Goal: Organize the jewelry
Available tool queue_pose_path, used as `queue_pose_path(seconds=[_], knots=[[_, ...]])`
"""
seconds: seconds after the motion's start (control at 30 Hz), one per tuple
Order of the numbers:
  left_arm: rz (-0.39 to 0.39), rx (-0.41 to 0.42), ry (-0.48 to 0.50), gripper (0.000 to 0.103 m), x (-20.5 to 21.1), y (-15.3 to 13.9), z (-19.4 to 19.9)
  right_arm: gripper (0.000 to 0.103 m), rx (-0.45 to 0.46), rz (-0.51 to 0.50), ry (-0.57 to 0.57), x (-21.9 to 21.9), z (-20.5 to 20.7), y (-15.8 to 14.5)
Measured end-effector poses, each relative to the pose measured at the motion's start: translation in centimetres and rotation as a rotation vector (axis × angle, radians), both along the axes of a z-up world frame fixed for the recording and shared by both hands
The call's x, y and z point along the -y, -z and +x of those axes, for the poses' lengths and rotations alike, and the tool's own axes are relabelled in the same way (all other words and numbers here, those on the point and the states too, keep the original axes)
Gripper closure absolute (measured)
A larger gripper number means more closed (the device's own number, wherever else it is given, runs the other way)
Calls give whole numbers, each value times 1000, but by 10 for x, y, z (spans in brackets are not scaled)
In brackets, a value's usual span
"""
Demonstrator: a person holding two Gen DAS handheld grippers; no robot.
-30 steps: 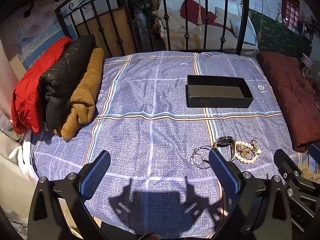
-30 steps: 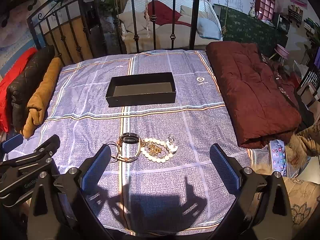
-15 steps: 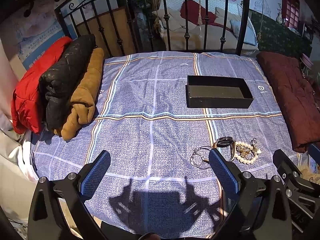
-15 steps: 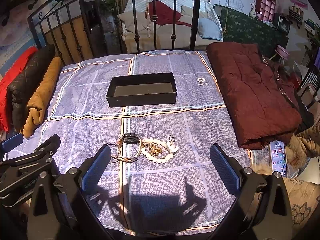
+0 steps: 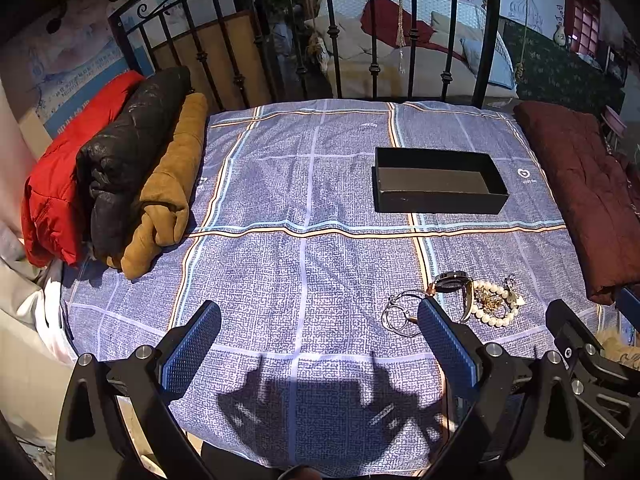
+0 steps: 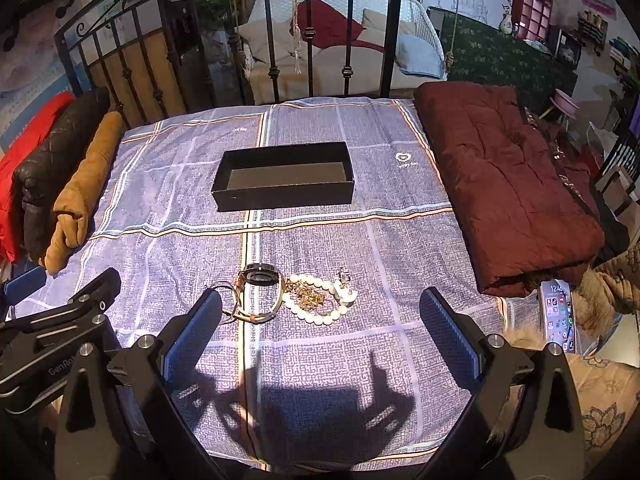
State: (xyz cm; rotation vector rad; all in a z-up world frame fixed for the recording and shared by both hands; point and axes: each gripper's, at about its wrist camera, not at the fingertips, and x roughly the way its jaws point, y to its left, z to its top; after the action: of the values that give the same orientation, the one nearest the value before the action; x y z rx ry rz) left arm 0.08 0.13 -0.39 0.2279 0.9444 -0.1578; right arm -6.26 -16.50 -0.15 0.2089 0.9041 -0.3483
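Observation:
An empty black box point(image 6: 283, 176) sits open on the blue patterned bedspread point(image 6: 360, 240); it also shows in the left wrist view point(image 5: 438, 180). Nearer me lies a pile of jewelry: a wristwatch point(image 6: 260, 280), thin wire bangles point(image 5: 396, 314), a white bead bracelet point(image 6: 320, 312) around a gold chain point(image 6: 308, 298), and a small white charm point(image 6: 346, 290). My right gripper point(image 6: 320, 320) is open and empty, just short of the pile. My left gripper point(image 5: 318, 334) is open and empty, left of the pile; its right finger hides part of the bangles.
Rolled red, black and tan coats point(image 5: 120, 172) lie along the bed's left edge. A folded maroon quilt point(image 6: 508, 184) lies along the right edge, with a phone point(image 6: 558, 314) beside its near corner. A black iron rail point(image 6: 304, 36) closes the far end.

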Motion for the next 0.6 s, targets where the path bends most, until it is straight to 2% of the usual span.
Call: queue_pose_path(seconds=[0.2,0.4,0.6], knots=[[13,-18,-21,6,-5,9,6,6,-22,20,2,5,3,13],[48,-49,-43,6,-10,32,17,6,-74,44,12,27,12,56],[40,-64,-4,6,3,52,34,6,-142,1,-56,14,45,96]])
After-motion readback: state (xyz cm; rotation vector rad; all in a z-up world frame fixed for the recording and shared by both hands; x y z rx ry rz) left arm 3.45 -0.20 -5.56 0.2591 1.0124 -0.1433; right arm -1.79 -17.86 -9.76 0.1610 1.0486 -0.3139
